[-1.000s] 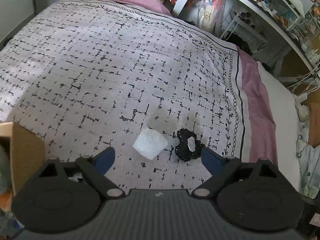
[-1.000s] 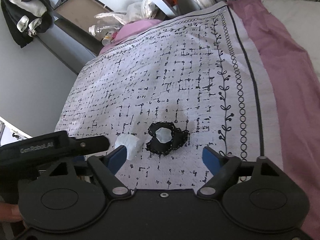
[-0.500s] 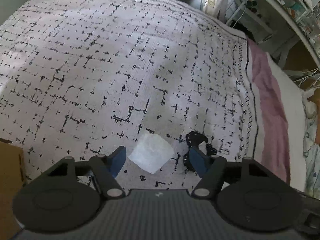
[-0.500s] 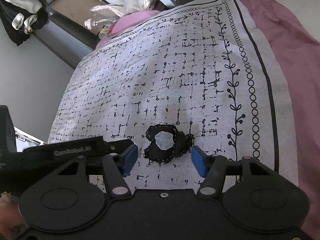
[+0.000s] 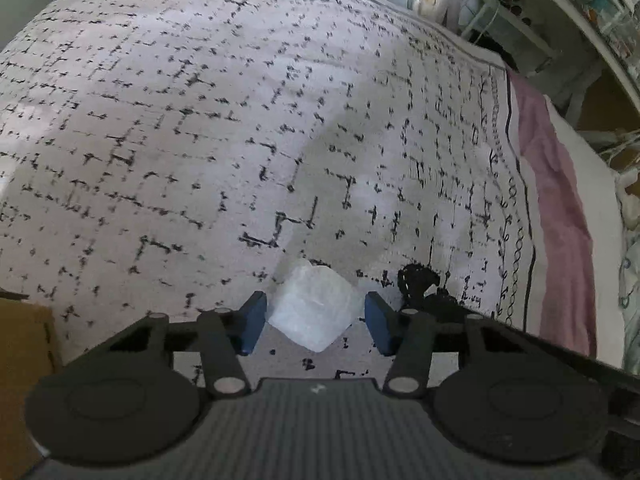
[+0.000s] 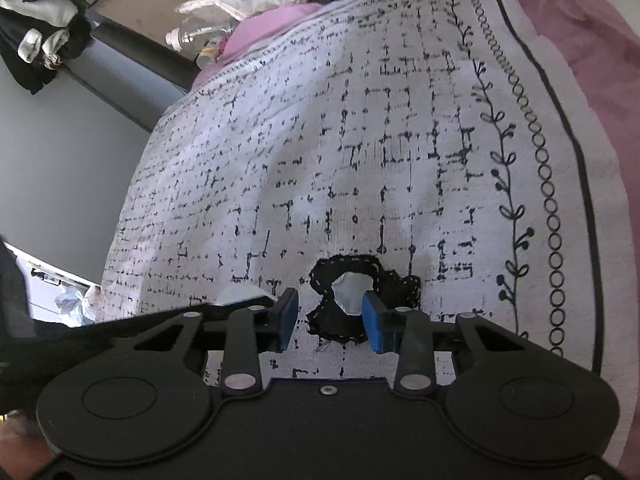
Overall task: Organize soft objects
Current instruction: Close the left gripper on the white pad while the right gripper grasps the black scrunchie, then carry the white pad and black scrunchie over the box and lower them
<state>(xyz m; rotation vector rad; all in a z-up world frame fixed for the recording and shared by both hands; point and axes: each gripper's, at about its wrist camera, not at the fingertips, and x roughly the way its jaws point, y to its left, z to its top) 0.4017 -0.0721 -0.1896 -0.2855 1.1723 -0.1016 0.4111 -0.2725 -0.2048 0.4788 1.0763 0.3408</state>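
Both grippers have dropped and their jaws have just been closing: left gripper [image 5: 315, 327] brackets the white pouch [image 5: 314, 307], apparently not yet gripping; right gripper [image 6: 330, 319] straddles the black scrunchie [image 6: 352, 296] beside that pouch, contact unclear. Squeeze gently, centred.

A white bedspread [image 5: 240, 140] with black dashes fills both views, a pink sheet [image 6: 580, 48] along its right edge, a clear plastic bottle [image 6: 192, 36] and dark hanging clothes [image 6: 44, 36] at upper left.
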